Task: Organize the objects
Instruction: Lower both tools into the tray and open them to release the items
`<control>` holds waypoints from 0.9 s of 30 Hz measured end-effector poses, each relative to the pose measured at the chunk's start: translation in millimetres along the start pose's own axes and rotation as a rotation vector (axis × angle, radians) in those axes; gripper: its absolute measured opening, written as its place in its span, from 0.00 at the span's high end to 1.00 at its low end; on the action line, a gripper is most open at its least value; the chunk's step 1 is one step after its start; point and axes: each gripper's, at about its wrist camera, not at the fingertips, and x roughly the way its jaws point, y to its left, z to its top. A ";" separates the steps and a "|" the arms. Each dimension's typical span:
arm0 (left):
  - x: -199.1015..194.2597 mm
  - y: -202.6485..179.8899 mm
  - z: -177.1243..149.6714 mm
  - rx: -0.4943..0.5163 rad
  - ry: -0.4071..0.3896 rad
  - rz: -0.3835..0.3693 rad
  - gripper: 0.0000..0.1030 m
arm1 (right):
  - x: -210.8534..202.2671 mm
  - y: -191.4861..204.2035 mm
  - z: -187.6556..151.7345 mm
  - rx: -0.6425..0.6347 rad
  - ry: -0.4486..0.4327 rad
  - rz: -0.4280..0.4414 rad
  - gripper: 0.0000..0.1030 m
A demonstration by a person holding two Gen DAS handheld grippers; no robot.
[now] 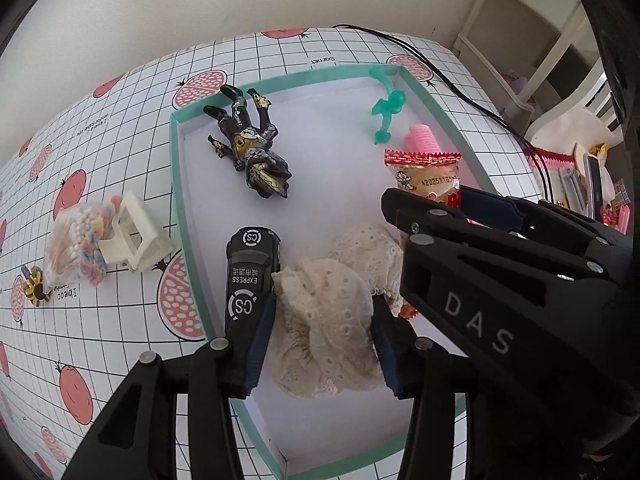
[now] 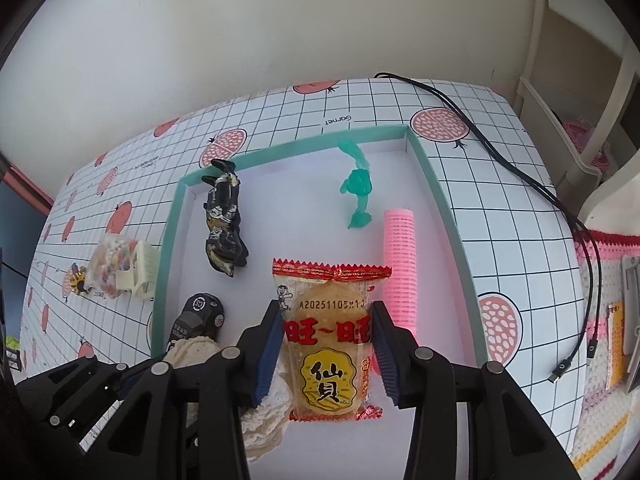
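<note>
Mostly grid-print pomegranate tablecloth (image 2: 280,120), teal-rimmed tray (image 2: 436,200), black cable (image 2: 520,168), cream wall (image 2: 240,32).

You get bright, even daylight in both wrist views, with soft, faint shadows and a mild pinkish glow on the white tray floor (image 2: 316,216) beside the pink roller (image 2: 400,264). Straight grid lines on the tablecloth (image 1: 120,160) bow strongly (fisheye), corners vignette to black, and the far edges go slightly soft.
</note>
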 end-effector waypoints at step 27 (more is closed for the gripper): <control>-31.3 12.5 3.4 -0.017 -0.084 0.029 0.44 | -21.1 -3.7 4.6 0.026 -0.059 0.009 0.47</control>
